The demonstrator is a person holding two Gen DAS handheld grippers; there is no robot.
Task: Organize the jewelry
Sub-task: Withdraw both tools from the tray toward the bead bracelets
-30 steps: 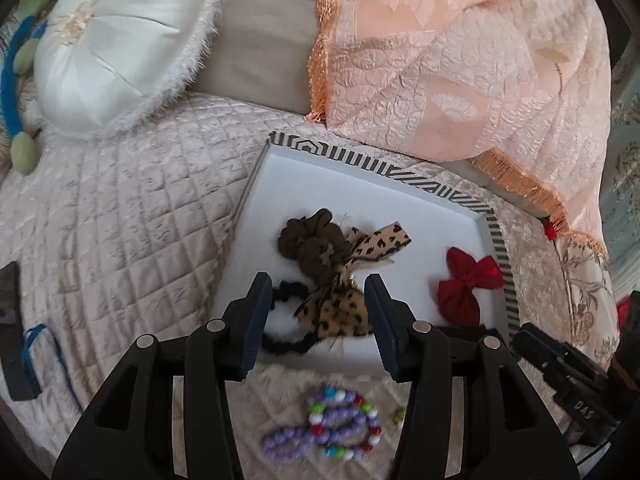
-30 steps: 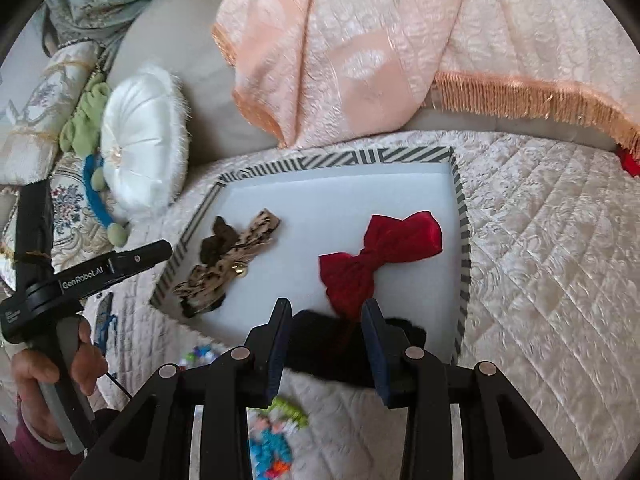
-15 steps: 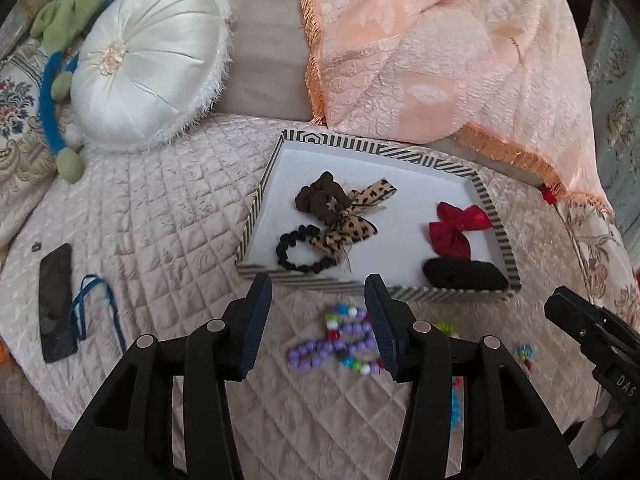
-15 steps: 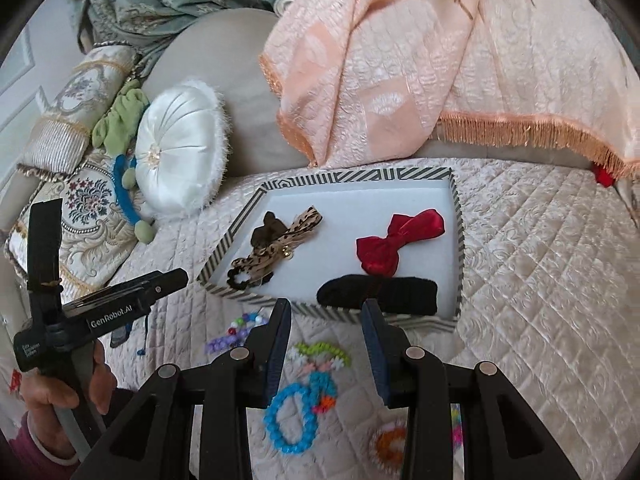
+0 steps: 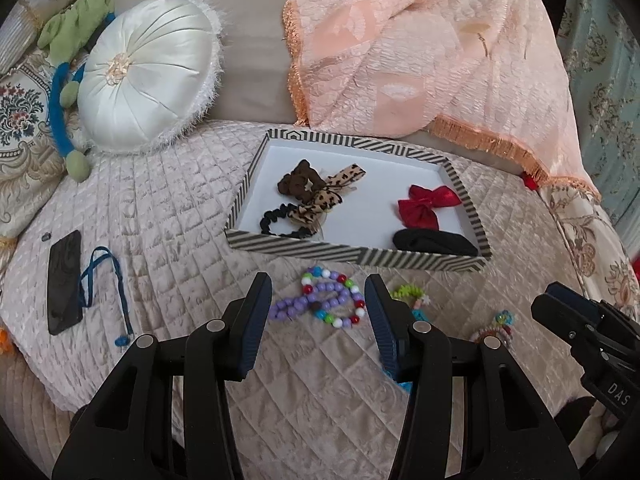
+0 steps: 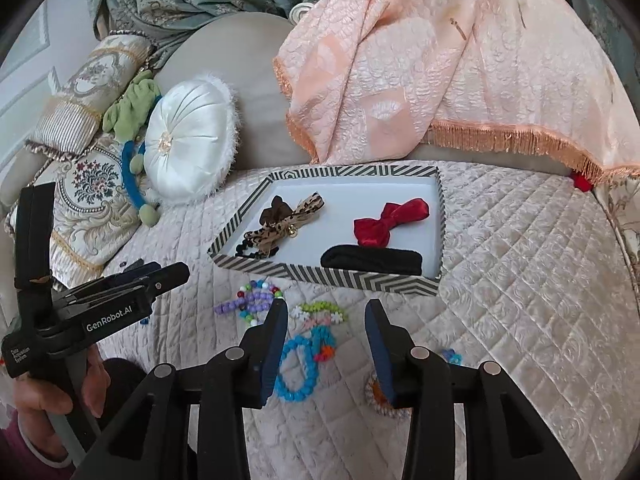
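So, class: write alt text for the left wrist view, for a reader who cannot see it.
An open, empty left gripper hovers over beaded bracelets on a quilted bedspread. Beyond them, a striped tray holds scrunchies, a red bow and a black hair band.

We see the right gripper's [image 6: 326, 320] fingers covering part of the orange beaded bracelet [image 6: 375, 394]; the left gripper's [image 5: 318, 294] finger hides most of the blue bead bracelet [image 5: 418, 314]. The tray's [image 5: 356, 254] near wall masks the black headband's [image 5: 434, 242] lower edge.
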